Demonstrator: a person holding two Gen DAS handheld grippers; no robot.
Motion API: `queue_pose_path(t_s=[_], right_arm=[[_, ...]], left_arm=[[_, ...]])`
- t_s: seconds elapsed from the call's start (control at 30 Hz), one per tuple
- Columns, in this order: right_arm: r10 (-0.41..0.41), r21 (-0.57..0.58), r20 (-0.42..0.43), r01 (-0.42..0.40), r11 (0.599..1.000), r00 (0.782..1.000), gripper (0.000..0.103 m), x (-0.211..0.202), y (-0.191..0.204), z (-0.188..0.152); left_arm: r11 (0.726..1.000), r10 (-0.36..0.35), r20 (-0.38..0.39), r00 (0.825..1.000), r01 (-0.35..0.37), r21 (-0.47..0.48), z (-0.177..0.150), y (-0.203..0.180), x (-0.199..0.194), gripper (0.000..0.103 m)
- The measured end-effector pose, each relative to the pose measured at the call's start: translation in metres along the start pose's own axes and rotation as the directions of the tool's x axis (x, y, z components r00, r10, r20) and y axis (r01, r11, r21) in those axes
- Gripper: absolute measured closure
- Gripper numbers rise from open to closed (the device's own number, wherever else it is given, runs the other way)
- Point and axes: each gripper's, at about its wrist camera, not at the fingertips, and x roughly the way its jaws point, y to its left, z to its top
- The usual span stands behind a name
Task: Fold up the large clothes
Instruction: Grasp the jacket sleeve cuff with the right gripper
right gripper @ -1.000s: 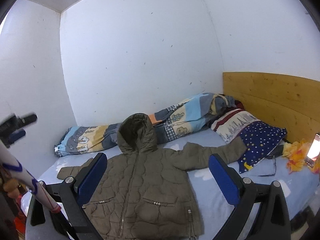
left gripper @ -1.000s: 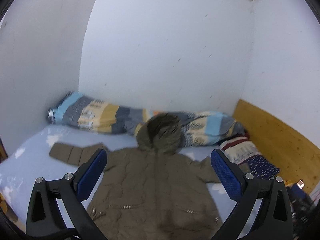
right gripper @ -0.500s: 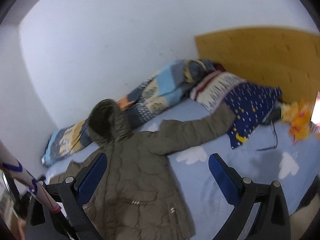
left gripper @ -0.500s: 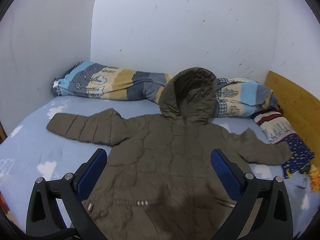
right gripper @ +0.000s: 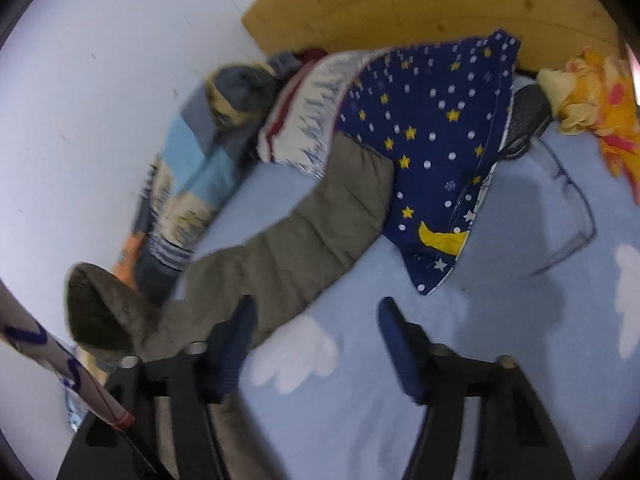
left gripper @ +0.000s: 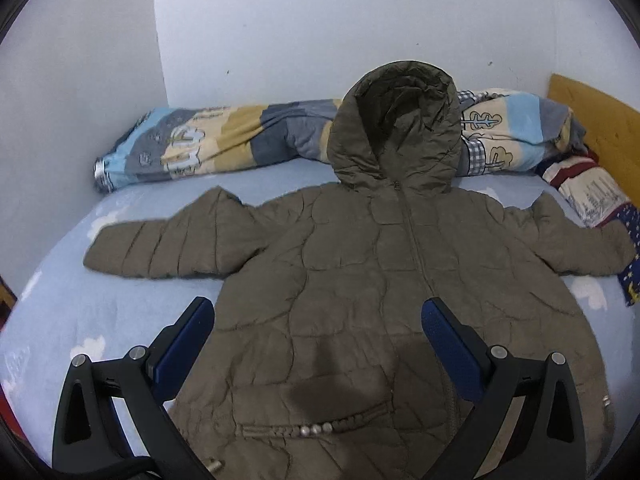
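Rolled quilt (left gripper: 224,140), star-patterned pillow (right gripper: 436,140)

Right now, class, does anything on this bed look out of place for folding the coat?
Yes. The coat lies flat and zipped, but one sleeve's cuff is tucked under the star-patterned pillow, so it is not free to fold. The hood also rests up on the rolled quilt.

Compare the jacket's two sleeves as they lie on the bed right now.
The sleeve toward the wall corner lies wholly on the bare blue sheet, its cuff in plain view. The sleeve toward the headboard runs up against the star-print pillow, and its cuff end is tucked under that pillow's edge. Both are olive, quilted, spread outward from the jacket, and neither is gripped.
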Motion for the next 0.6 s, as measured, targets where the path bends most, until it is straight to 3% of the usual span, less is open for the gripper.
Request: queue_pose_path(t_s=[0.17,0.4,0.6], right_arm=[[-0.064,-0.091,0.021,0.066,0.994,0.998,0.038,0.036,-0.007,0.028],[-0.08,-0.053,0.042,0.082,0.995,0.996,0.04,0.071,-0.028,0.066],[-0.089,-0.046,-0.02,0.088,0.995,0.996,0.041,0.114,-0.035,0.094]], left_arm=[[1.0,-0.012,-0.014,1.0,0.012,0.008,0.002,-0.006,0.014,0.0],[0.999,-0.001,-0.035,0.999,0.002,0.04,-0.002,-0.011,0.025,0.0],[0.999,0.011,-0.047,0.999,-0.009,0.035,-0.004,-0.009,0.031,0.0]])
